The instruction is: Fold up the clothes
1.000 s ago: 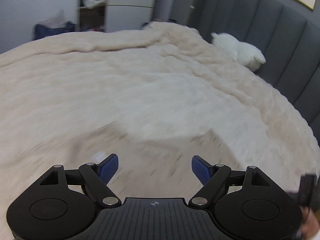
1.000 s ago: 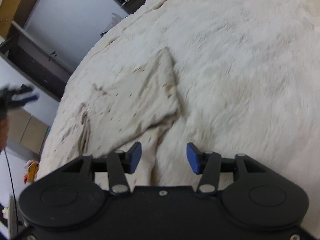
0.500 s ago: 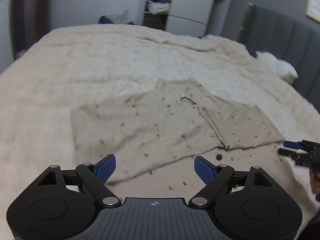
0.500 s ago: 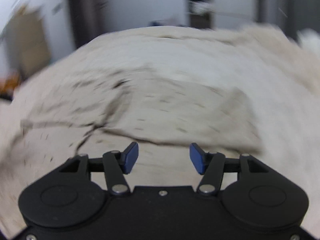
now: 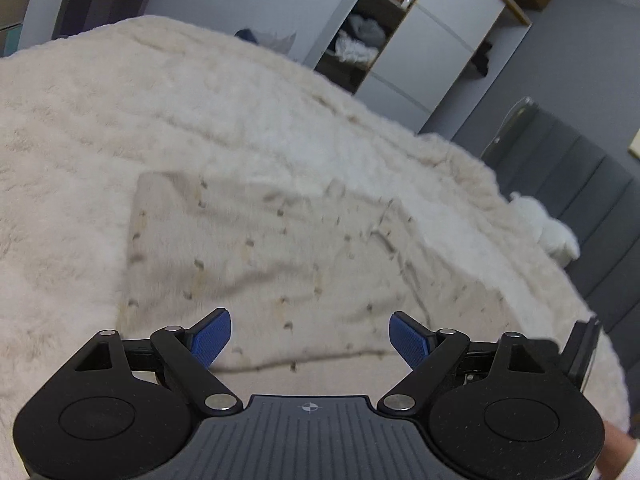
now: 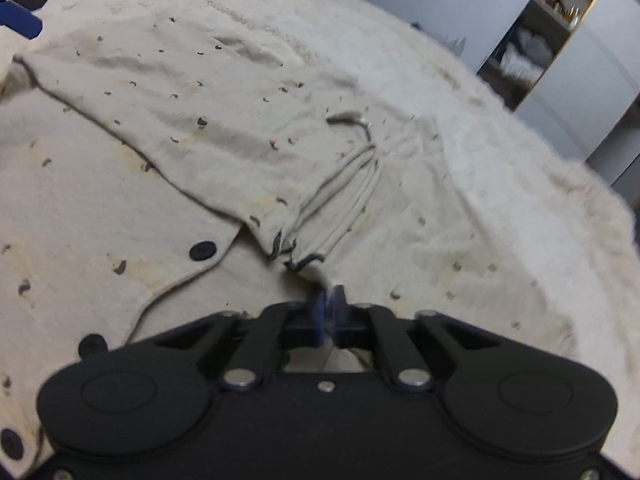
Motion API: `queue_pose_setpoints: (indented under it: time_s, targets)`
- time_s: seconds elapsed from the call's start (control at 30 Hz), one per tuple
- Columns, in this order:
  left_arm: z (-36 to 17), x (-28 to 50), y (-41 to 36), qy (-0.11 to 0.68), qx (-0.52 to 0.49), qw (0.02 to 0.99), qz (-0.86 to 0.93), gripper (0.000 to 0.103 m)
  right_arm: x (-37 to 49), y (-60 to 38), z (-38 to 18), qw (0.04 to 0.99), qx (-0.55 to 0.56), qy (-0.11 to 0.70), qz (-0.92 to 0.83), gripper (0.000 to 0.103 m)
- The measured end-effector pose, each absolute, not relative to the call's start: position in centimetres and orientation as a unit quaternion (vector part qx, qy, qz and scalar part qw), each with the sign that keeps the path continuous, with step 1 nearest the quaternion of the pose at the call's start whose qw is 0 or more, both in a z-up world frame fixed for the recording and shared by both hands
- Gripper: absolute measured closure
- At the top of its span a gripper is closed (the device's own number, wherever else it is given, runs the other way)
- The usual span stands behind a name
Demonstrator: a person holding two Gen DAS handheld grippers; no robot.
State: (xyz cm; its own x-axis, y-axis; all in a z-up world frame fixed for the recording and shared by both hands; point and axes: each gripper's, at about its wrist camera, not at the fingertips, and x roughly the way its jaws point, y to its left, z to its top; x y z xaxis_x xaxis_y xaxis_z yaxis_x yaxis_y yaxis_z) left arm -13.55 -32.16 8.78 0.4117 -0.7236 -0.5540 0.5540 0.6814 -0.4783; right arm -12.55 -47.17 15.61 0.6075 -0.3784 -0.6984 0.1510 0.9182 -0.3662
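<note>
Garment: speckled beige cardigan [image 6: 224, 128] lies spread on the bed [image 5: 200, 112].
Right tool [image 6: 329, 312]: clamped on the cardigan's fabric.
Left tool [image 5: 310, 336]: wide apart, empty.
Risk: thin pinch slips; lifting one-sided bunches the fabric.

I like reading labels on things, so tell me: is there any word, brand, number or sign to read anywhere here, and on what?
No readable text in either view.
left gripper: a small round crosshair mark on its black body, a symbol only, no letters.
garment: small dark specks and black buttons, no print or readable label.
wardrobe: shelf contents too small and blurred to read.
</note>
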Motion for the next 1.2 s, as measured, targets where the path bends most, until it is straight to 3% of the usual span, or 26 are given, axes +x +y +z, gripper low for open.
queue_pose_setpoints:
  time_s: [0.23, 0.33, 0.5, 0.53, 0.6, 0.67, 0.73, 0.97, 1.03, 1.07, 1.1, 1.2]
  targets:
    - [8.8, -12.4, -31.9, 0.383, -0.137, 0.831, -0.379, 0.02, -14.3, -49.3, 21.5, 0.92, 0.027, 0.319, -0.224, 0.103]
    - [8.6, -12.5, -32.1, 0.384, -0.145, 0.83, -0.379, 0.02, -14.3, -47.4, 22.5, 0.931, 0.04, 0.292, -0.217, 0.102]
    - [8.5, -12.7, -32.3, 0.387, -0.147, 0.828, -0.379, 0.02, -12.1, -44.2, 17.1, 0.906, -0.018, 0.393, -0.158, 0.087]
    - [8.4, -12.7, -32.2, 0.389, -0.15, 0.827, -0.377, 0.02, -12.1, -43.8, 16.8, 0.904, -0.029, 0.399, -0.152, 0.085]
    - [8.2, -12.7, -32.1, 0.393, -0.156, 0.826, -0.372, 0.02, -12.7, -43.6, 17.3, 0.911, -0.035, 0.388, -0.136, 0.066]
    - [8.2, -12.5, -31.8, 0.394, -0.164, 0.826, -0.369, 0.02, -12.1, -44.9, 18.7, 0.918, -0.003, 0.373, -0.134, 0.055]
    - [8.3, -12.3, -31.7, 0.391, -0.173, 0.826, -0.367, 0.02, -11.1, -46.2, 19.7, 0.921, 0.027, 0.364, -0.139, 0.055]
    - [8.3, -11.9, -31.9, 0.393, -0.179, 0.823, -0.37, 0.02, -3.5, -49.8, 19.2, 0.892, 0.075, 0.392, -0.211, 0.061]
    - [8.3, -11.7, -31.9, 0.393, -0.18, 0.822, -0.371, 0.02, -1.8, -50.1, 18.1, 0.884, 0.07, 0.404, -0.226, 0.073]
    - [8.3, -11.6, -31.8, 0.393, -0.181, 0.822, -0.37, 0.02, -1.3, -50.4, 17.5, 0.878, 0.069, 0.411, -0.234, 0.095]
    - [8.2, -11.4, -31.7, 0.394, -0.184, 0.822, -0.368, 0.02, -0.9, -50.6, 17.1, 0.872, 0.072, 0.417, -0.247, 0.102]
    - [8.2, -11.0, -31.3, 0.393, -0.191, 0.821, -0.366, 0.02, -0.8, -51.2, 17.1, 0.867, 0.092, 0.418, -0.255, 0.103]
